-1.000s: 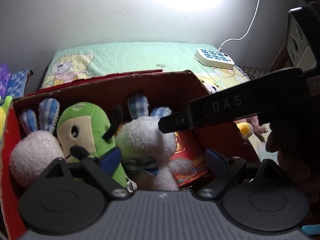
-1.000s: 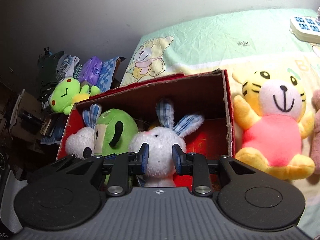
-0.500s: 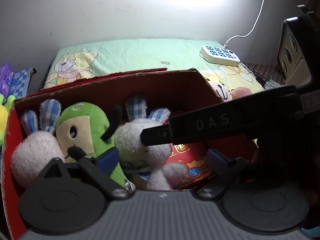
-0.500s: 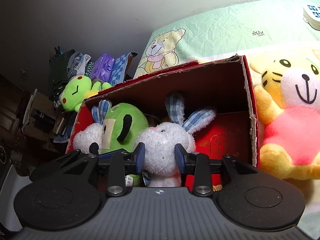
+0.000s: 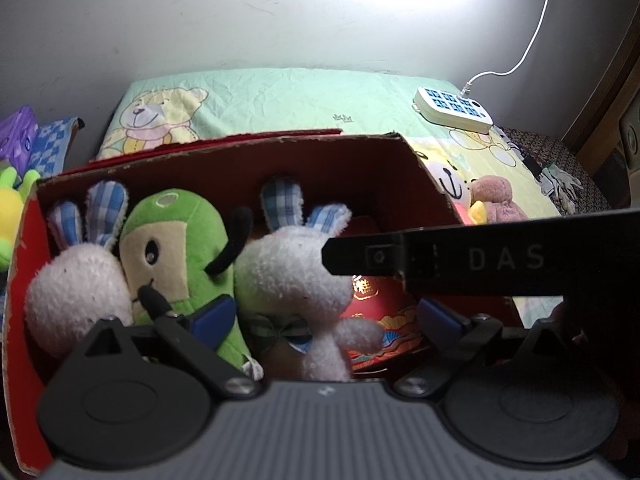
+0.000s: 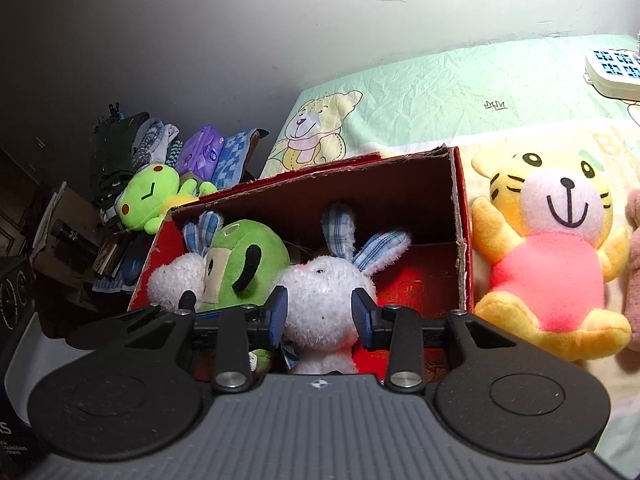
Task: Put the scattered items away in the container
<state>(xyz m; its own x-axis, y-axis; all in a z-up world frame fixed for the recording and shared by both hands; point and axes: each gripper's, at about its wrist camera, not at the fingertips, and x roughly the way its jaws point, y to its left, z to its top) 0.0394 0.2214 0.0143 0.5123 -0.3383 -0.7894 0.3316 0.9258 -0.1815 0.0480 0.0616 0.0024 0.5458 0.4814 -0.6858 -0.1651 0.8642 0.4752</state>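
A red cardboard box (image 5: pixel 424 168) on the bed holds a white bunny (image 5: pixel 72 284) at its left, a green plush (image 5: pixel 176 240) and a second white bunny (image 5: pixel 288 272) in the middle. My left gripper (image 5: pixel 326 316) hangs over the box's near side. Its jaws are opening wide, either side of the middle bunny's body without touching it. My right gripper (image 6: pixel 320 314) has its jaws opening, the blue pads flanking the same bunny's (image 6: pixel 324 292) head without squeezing it. One of its fingers (image 5: pixel 400 258) crosses the left wrist view. A yellow tiger plush (image 6: pixel 548 264) sits outside, right of the box (image 6: pixel 460 216).
A brown plush (image 6: pixel 634 248) lies beside the tiger at the right edge. A green frog plush (image 6: pixel 148 196) rests on clutter left of the box. A white power strip (image 5: pixel 454 110) with its cable lies at the far right of the green bear-print sheet (image 5: pixel 280 100).
My right gripper's jaws went from nearly shut to apart, now beside the middle bunny's head. My left jaws spread wider. The right gripper's finger slid left over the bunny, then back right.
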